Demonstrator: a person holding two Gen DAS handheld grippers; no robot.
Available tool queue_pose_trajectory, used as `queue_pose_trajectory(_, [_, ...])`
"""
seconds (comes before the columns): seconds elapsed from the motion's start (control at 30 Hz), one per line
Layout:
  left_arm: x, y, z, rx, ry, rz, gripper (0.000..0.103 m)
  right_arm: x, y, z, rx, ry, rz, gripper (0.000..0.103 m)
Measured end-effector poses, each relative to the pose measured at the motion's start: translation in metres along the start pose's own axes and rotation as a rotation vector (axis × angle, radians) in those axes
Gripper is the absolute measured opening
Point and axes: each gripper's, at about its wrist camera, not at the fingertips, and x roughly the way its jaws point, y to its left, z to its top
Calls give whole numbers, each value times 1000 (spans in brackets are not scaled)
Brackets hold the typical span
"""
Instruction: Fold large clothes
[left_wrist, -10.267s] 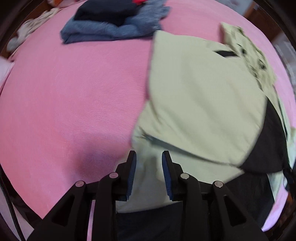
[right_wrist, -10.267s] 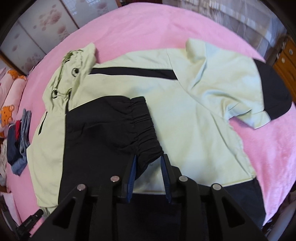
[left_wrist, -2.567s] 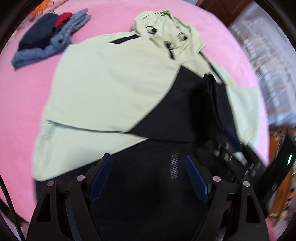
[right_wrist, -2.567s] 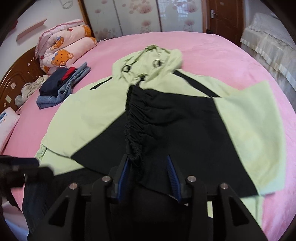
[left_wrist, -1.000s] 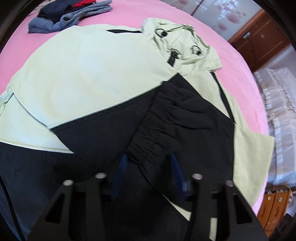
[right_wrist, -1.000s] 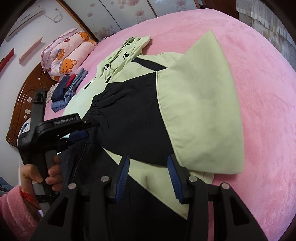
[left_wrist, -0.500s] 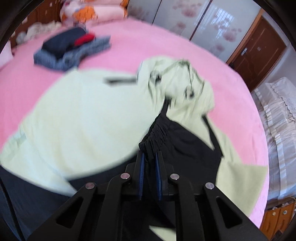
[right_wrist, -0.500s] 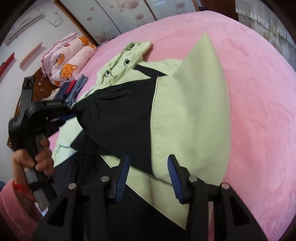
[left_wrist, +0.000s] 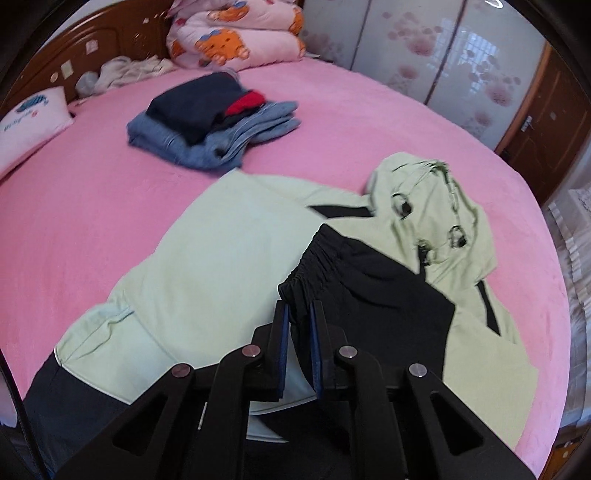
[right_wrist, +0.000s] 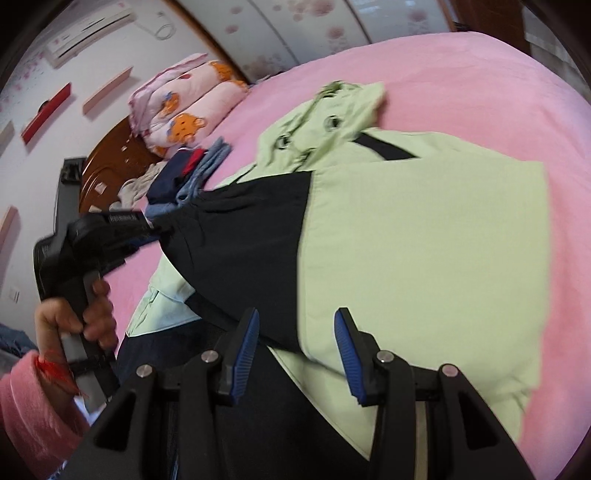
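While the left tool pinches the jacket cuff, its label blurs

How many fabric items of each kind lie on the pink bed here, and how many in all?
Green-and-black hooded jacket: 1
Stack of folded clothes: 1
Cartoon-print quilt bundle: 1
White pillow: 1
Crumpled pale cloth by the headboard: 1
Total: 5

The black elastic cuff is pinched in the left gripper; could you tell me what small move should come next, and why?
Probably carry the cuff across the green jacket and lay it flat: the left gripper holds it lifted, while the right gripper is open and holds nothing.
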Motion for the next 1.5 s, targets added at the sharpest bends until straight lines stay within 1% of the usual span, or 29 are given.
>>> queue_pose_trajectory(0.03, [5, 5, -3, -5, 14, 8, 9, 6, 3, 1, -2, 2, 8, 42])
queue_pose_trajectory(0.1, [13, 10, -11, -7, 39, 22, 9, 26, 10, 6, 3, 29, 19, 36])
queue_pose_trajectory(0.17, [20, 13, -18, -5, 55, 35, 9, 43, 15, 8, 13, 60, 8, 20])
queue_pose_trajectory(0.23, [23, 13, -21, -1, 58, 45, 9, 61, 18, 9, 22, 103, -19, 14])
queue_pose_trajectory(0.27, [25, 14, -22, -1, 56, 49, 9, 65, 18, 9, 23, 114, -27, 13])
queue_pose_trajectory(0.33, [28, 14, -24, 1, 56, 50, 9, 68, 17, 9, 33, 128, -32, 13])
queue_pose_trajectory(0.4, [35, 13, -24, 18, 62, 66, 9, 62, 12, 8, 60, 119, -25, 13])
queue_pose_trajectory(0.47, [41, 13, -23, 17, 73, 75, 9, 56, 3, 6, 80, 105, -55, 11])
queue_pose_trajectory(0.5, [43, 14, -22, 6, 75, 75, 9, 52, -4, 4, 91, 102, -91, 10])
queue_pose_trajectory(0.53, [44, 16, -23, -11, 76, 73, 9, 50, -10, 2, 98, 102, -119, 0])
queue_pose_trajectory(0.6, [45, 18, -22, -27, 76, 72, 9, 41, -29, -2, 125, 97, -149, 0])
queue_pose_trajectory(0.67, [47, 17, -23, -22, 76, 76, 9, 26, -50, -6, 157, 94, -156, 0])
queue_pose_trajectory(0.7, [48, 17, -24, -14, 77, 81, 9, 20, -57, -8, 164, 94, -179, 0])
queue_pose_trajectory(0.73, [49, 16, -24, -6, 81, 87, 9, 12, -67, -9, 165, 93, -239, 0])
queue_pose_trajectory(0.77, [51, 16, -24, -1, 85, 90, 9, 6, -74, -11, 165, 94, -274, 0])
queue_pose_trajectory(0.8, [53, 15, -24, 2, 93, 96, 9, -2, -83, -14, 177, 92, -288, 0])
queue_pose_trajectory(0.9, [55, 16, -24, -17, 99, 101, 9, -22, -109, -22, 262, 76, -267, 0])
queue_pose_trajectory(0.97, [57, 15, -24, -14, 100, 108, 9, -29, -115, -26, 286, 72, -259, 0])
queue_pose_trajectory(1.07, [59, 10, -25, 25, 104, 138, 10, -25, -111, -26, 276, 93, -274, 0])
queue_pose_trajectory(1.13, [58, 7, -24, 60, 112, 143, 11, -21, -114, -26, 286, 103, -289, 0])
queue_pose_trajectory(1.23, [50, 12, -16, 57, 127, 123, 21, -20, -114, -26, 301, 111, -311, 0])
queue_pose_trajectory(1.27, [45, 16, -13, 41, 130, 111, 21, -20, -110, -24, 286, 118, -332, 0])
queue_pose_trajectory(1.33, [31, 21, -7, 24, 111, 124, 22, -21, -99, -21, 231, 135, -382, 0])
queue_pose_trajectory(1.37, [21, 21, -5, 37, 99, 133, 24, -24, -95, -20, 205, 138, -398, 0])
queue_pose_trajectory(1.4, [13, 19, -4, 65, 97, 123, 25, -27, -87, -18, 168, 135, -406, 0])
queue_pose_trajectory(1.43, [8, 16, -5, 85, 98, 112, 26, -30, -82, -18, 144, 126, -402, 0])
queue_pose_trajectory(1.47, [0, 9, -8, 129, 107, 89, 28, -34, -74, -16, 115, 109, -390, 0])
queue_pose_trajectory(1.5, [-3, 4, -10, 156, 116, 70, 30, -38, -67, -14, 97, 90, -365, 0])
